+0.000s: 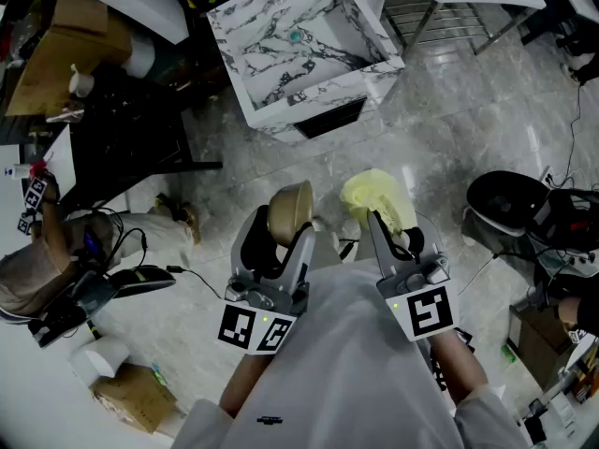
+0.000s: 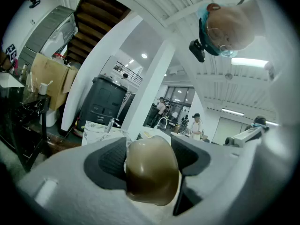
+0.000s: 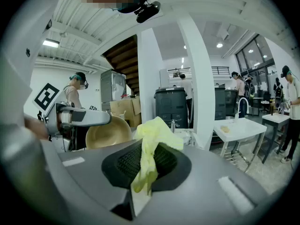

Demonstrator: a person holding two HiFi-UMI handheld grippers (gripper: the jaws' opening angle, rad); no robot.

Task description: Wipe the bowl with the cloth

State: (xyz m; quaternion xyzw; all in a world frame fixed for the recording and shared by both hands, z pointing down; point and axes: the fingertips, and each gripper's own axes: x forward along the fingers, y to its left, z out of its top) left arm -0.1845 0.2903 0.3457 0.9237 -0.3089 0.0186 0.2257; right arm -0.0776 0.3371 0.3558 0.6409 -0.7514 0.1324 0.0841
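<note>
The bowl [image 1: 290, 211] is clamped by its rim in the jaws of the left gripper [image 1: 279, 239] and held in the air. The cloth [image 1: 376, 199] is pinched in the jaws of the right gripper [image 1: 395, 234], just beside it. The cloth's loose bunch should be pressed into the hollow and swept round — bowl kept steady.

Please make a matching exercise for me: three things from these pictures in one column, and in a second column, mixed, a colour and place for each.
1. bowl
2. cloth
3. sink unit

a. white with dark veins, ahead of both grippers
b. tan, held by the left gripper
c. pale yellow, held by the right gripper

Pairs: 1-b, 2-c, 3-a
</note>
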